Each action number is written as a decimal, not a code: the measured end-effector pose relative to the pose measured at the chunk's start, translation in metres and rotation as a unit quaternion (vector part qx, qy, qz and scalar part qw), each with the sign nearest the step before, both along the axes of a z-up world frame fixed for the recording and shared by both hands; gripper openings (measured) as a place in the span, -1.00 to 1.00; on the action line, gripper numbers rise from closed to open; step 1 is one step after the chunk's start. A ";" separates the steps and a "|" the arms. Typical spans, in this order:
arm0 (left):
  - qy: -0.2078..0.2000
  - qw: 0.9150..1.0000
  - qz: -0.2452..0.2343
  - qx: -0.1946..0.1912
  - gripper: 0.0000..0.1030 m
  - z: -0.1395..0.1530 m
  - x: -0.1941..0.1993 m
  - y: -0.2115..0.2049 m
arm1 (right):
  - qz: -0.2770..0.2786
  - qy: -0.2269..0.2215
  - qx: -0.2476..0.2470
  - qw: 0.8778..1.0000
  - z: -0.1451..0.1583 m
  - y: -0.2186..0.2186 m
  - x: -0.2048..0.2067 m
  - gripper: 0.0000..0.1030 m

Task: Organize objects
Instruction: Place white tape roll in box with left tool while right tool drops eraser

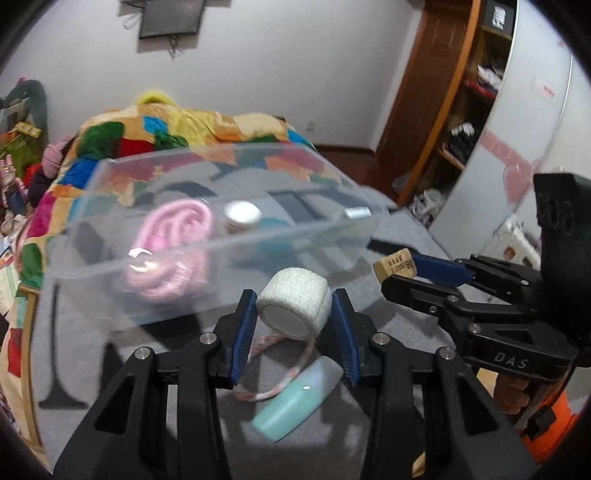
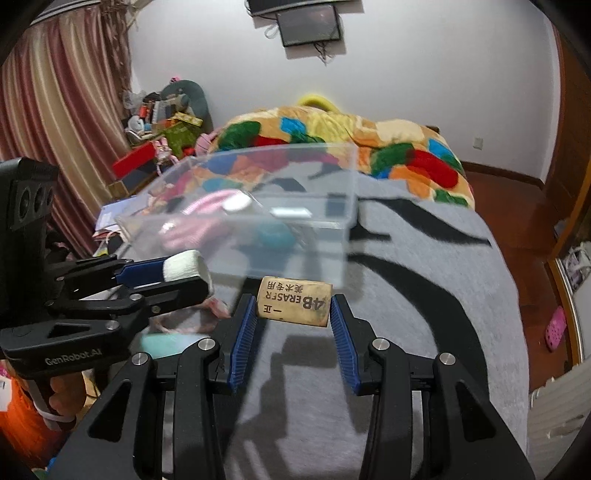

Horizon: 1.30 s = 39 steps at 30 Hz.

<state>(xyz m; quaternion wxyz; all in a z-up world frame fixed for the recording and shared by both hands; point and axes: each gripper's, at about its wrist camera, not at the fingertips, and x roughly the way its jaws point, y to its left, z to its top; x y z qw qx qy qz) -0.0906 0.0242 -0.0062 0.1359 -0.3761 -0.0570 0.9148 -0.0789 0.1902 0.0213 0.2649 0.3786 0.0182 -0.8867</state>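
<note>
Fingers (image 1: 248, 325) clamp bandage roll (image 1: 294, 308) beside bin rim (image 1: 236, 240).

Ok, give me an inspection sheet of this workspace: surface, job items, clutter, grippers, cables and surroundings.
Surface: grey bedspread with black curved markings.
Job's things: clear plastic bin holding a pink rolled cloth, a white-lidded jar and a teal item; white bandage roll; 4B eraser.
Clutter: mint-green bottle and a pink patterned cord lying on the bedspread, outside the bin.
Grippers: left hand-held gripper shut on the bandage roll; right hand-held gripper shut on the eraser, both just short of the bin.
Cables: wires dangling under the wall screen.
Surroundings: colourful quilt, curtain, wooden shelves.
</note>
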 end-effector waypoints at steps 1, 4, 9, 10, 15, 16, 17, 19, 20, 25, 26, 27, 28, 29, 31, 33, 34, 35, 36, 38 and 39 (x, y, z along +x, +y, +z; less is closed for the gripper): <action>0.008 1.000 0.007 0.002 -0.20 0.006 0.002 -0.006 | 0.004 0.005 -0.002 1.000 0.004 -0.004 0.000 -0.27; 0.027 0.999 0.025 0.005 -0.20 0.019 0.006 -0.023 | 0.015 0.020 -0.004 1.000 0.015 -0.017 -0.002 -0.27; 0.042 0.998 0.055 0.002 -0.20 0.032 0.000 -0.046 | 0.024 0.042 -0.005 0.999 0.031 -0.037 -0.012 -0.27; 0.043 0.997 0.060 0.001 -0.20 0.033 -0.002 -0.050 | 0.024 0.045 -0.004 0.999 0.033 -0.041 -0.015 -0.27; 0.031 0.996 0.083 -0.010 -0.20 0.027 -0.022 -0.064 | 0.014 0.039 0.010 0.999 0.032 -0.059 -0.040 -0.26; 0.028 0.996 0.087 -0.014 -0.20 0.025 -0.027 -0.065 | 0.013 0.037 0.013 0.999 0.030 -0.060 -0.044 -0.26; 0.024 0.995 0.092 -0.019 -0.20 0.022 -0.031 -0.066 | 0.013 0.033 0.018 0.999 0.029 -0.062 -0.048 -0.26; 0.018 0.995 0.092 -0.022 -0.20 0.018 -0.037 -0.067 | 0.010 0.029 0.029 0.999 0.025 -0.065 -0.056 -0.26; 0.013 0.995 0.091 -0.024 -0.20 0.016 -0.041 -0.066 | 0.011 0.026 0.033 0.999 0.024 -0.066 -0.058 -0.26; 0.002 0.996 0.084 -0.037 -0.18 0.008 -0.044 -0.060 | 0.017 0.019 0.046 0.999 0.018 -0.070 -0.061 -0.26; 0.000 0.996 0.082 -0.040 -0.17 0.007 -0.043 -0.058 | 0.018 0.019 0.046 0.999 0.019 -0.069 -0.060 -0.25; 0.000 0.996 0.081 -0.040 -0.16 0.007 -0.042 -0.058 | 0.019 0.019 0.047 0.999 0.019 -0.069 -0.060 -0.24; 0.001 0.996 0.081 -0.039 -0.16 0.008 -0.042 -0.058 | 0.020 0.019 0.046 0.999 0.020 -0.068 -0.059 -0.22; 0.002 0.996 0.080 -0.040 -0.15 0.009 -0.040 -0.057 | 0.019 0.021 0.044 0.999 0.022 -0.067 -0.057 -0.21; 0.008 0.996 0.081 -0.042 0.02 0.013 -0.038 -0.057 | 0.022 0.025 0.039 0.999 0.025 -0.066 -0.054 -0.20; 0.015 0.995 0.085 -0.042 0.08 0.018 -0.035 -0.059 | 0.026 0.031 0.032 0.999 0.032 -0.064 -0.048 -0.20; 0.019 0.995 0.085 -0.041 0.08 0.021 -0.033 -0.059 | 0.029 0.035 0.029 0.999 0.034 -0.062 -0.044 -0.19; 0.021 0.995 0.085 -0.040 0.08 0.023 -0.030 -0.059 | 0.031 0.037 0.027 0.998 0.036 -0.062 -0.041 -0.19; 0.026 0.995 0.086 -0.041 0.08 0.026 -0.027 -0.059 | 0.034 0.041 0.025 0.998 0.039 -0.061 -0.037 -0.19; 0.033 0.995 0.086 -0.044 0.08 0.030 -0.020 -0.059 | 0.042 0.047 0.024 0.998 0.042 -0.060 -0.028 -0.19; 0.035 0.995 0.085 -0.045 0.09 0.031 -0.016 -0.059 | 0.046 0.049 0.023 0.997 0.043 -0.059 -0.024 -0.19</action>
